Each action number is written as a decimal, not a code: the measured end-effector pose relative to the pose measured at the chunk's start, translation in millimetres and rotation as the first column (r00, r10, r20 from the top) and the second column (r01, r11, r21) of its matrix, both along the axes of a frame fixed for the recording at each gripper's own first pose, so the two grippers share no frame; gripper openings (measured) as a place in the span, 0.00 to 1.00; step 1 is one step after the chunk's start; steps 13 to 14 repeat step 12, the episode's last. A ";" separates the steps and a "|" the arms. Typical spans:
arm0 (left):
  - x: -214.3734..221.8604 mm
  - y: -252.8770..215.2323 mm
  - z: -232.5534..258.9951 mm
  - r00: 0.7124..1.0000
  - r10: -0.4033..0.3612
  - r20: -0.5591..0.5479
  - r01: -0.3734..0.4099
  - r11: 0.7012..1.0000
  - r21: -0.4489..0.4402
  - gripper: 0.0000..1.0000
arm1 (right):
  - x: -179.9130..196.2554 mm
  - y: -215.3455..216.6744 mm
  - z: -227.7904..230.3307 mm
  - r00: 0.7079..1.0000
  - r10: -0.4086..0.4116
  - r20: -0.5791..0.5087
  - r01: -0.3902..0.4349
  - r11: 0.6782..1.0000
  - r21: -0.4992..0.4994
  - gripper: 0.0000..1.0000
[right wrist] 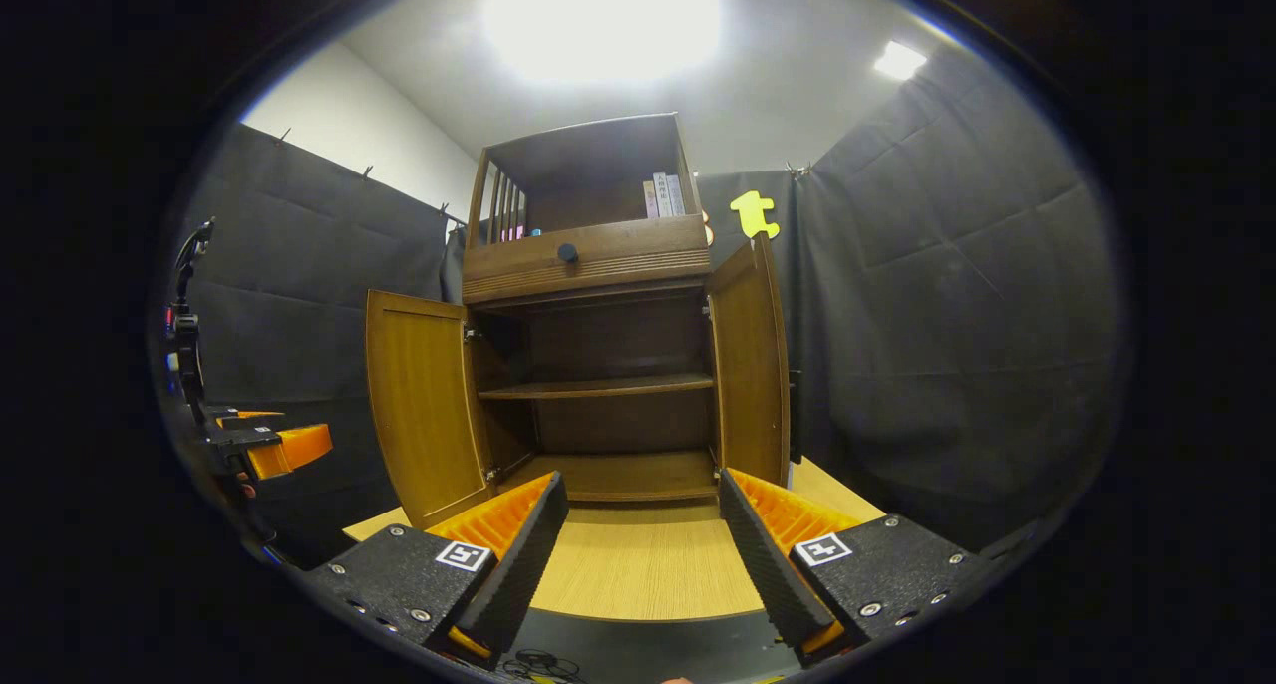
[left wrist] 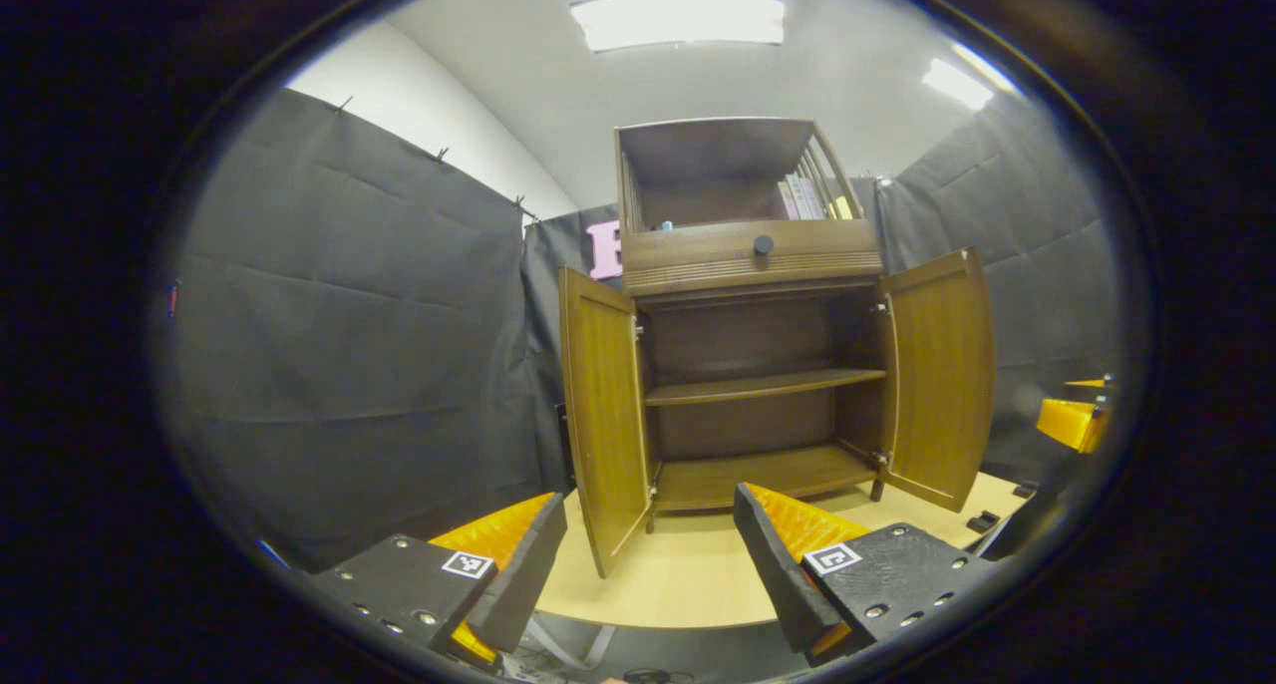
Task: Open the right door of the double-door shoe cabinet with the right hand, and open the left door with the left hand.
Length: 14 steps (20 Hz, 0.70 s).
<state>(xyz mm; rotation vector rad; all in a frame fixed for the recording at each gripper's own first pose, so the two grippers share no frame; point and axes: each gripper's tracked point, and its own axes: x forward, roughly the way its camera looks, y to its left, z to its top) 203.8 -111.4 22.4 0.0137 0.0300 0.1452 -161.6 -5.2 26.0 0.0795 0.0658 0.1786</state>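
Shoe cabinet (left wrist: 748, 365) standing on the table (left wrist: 678, 574), left door (left wrist: 603, 415) and right door (left wrist: 937, 375) swung wide. Left gripper (left wrist: 648, 564) and right gripper (right wrist: 638, 554) spread, empty, near; best withdrawn straight back, clear of both doors.

One cabinet (left wrist: 753, 265), two doors: left (left wrist: 603, 410), right (left wrist: 937, 370). One inner shelf (left wrist: 763, 386), one drawer knob (left wrist: 763, 245). Two grippers: left (left wrist: 648, 554), right (right wrist: 638, 544). One table (left wrist: 678, 574).

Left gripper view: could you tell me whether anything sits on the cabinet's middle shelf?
No, the middle shelf lies bare between the open left door and right door.
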 end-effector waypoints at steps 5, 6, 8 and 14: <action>2.6 1.5 -0.2 1.000 0.016 0.000 -0.016 1.000 -0.004 1.00 | 4.2 -2.3 -2.3 1.000 0.000 -0.004 0.000 1.000 0.004 0.95; 3.2 0.4 -0.2 1.000 0.017 -0.002 -0.017 1.000 -0.006 1.00 | 4.9 -3.4 -2.5 1.000 -0.001 -0.004 0.001 1.000 0.003 0.94; 4.3 -0.5 -1.4 1.000 0.020 -0.003 -0.020 1.000 -0.008 1.00 | 6.9 -4.0 -1.4 1.000 -0.003 0.000 0.003 1.000 0.005 0.94; 8.9 -2.9 -2.4 1.000 0.023 -0.005 -0.023 1.000 -0.009 1.00 | 11.9 -5.2 -1.2 1.000 0.000 0.002 0.000 1.000 0.007 0.94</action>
